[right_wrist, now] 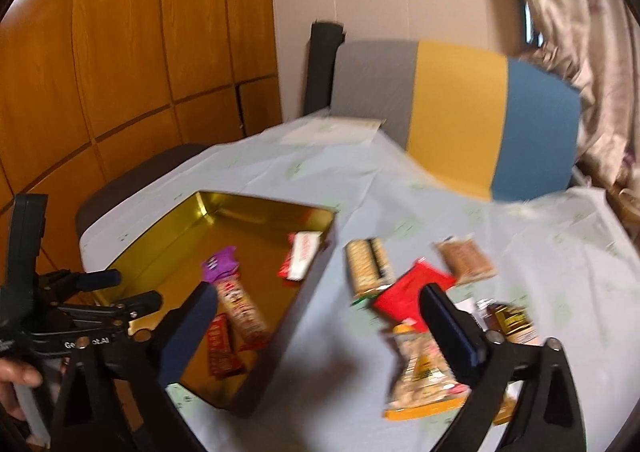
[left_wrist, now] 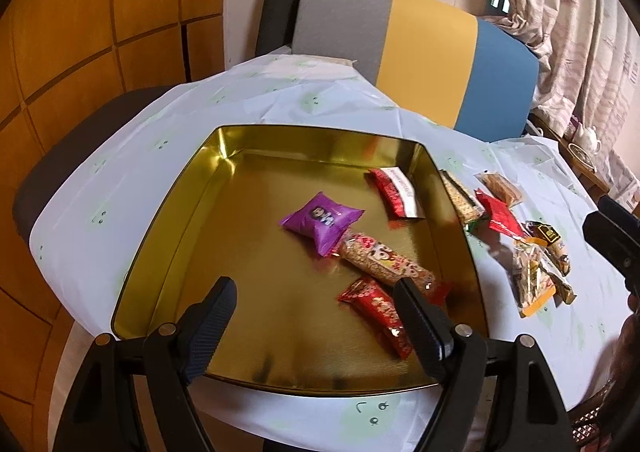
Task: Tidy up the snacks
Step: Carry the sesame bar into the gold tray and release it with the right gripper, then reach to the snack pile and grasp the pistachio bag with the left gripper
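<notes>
A gold tin tray (left_wrist: 172, 220) (right_wrist: 168, 232) lies on the pale tablecloth. Inside it are a purple pouch (left_wrist: 320, 222) (right_wrist: 220, 266), a long cereal bar (left_wrist: 384, 262) (right_wrist: 242, 308), a red packet (left_wrist: 378, 310) (right_wrist: 222, 344) and a red-and-white packet (left_wrist: 396, 192) (right_wrist: 302, 260). My left gripper (left_wrist: 316, 292) hovers open over the tray's near side, nothing between its fingers. My right gripper (right_wrist: 320, 298) is open wide above the cloth between the tray and loose snacks: a cracker pack (right_wrist: 366, 264), a red packet (right_wrist: 408, 292), a nut bag (right_wrist: 424, 372).
More wrapped snacks (left_wrist: 536, 264) lie on the cloth right of the tray. A grey, yellow and blue chair back (left_wrist: 420, 56) stands behind the table, wooden panelling (left_wrist: 80, 32) to the left, curtains (left_wrist: 580, 20) to the right. A hand (right_wrist: 16, 380) holds the left gripper's handle.
</notes>
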{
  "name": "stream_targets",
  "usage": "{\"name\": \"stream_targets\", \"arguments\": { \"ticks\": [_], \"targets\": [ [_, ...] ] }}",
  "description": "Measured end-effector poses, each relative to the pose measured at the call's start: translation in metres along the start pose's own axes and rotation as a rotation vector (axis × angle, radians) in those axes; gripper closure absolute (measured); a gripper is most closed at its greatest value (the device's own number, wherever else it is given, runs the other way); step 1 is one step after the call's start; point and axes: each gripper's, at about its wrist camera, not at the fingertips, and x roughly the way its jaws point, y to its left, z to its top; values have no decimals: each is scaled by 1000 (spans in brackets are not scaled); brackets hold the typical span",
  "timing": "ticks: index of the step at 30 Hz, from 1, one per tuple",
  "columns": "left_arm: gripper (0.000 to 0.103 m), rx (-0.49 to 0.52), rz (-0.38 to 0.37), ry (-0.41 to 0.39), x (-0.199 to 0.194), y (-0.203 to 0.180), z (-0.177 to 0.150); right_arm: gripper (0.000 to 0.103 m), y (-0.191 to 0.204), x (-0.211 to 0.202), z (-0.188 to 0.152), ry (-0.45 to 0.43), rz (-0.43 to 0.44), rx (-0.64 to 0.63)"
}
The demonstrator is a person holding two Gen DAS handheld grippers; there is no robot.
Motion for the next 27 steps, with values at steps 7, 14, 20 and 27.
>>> {"name": "stream_targets", "arguments": {
  "ticks": [7,14,20,27],
  "targets": [
    [21,32,-30,-31,-9,-13,2,0,-32,-23,-2,-2,-83,-32],
    [21,60,-63,-31,-13,-27,4,0,-88,-54,0,-49,-256,-6],
    [21,98,-66,-23,-13,-40,3,0,-146,-66,-2,2,-367,25],
    [21,159,-63,-24,-15,-61,5,0,-229,-65,-29,90,-484,149]
  ]
}}
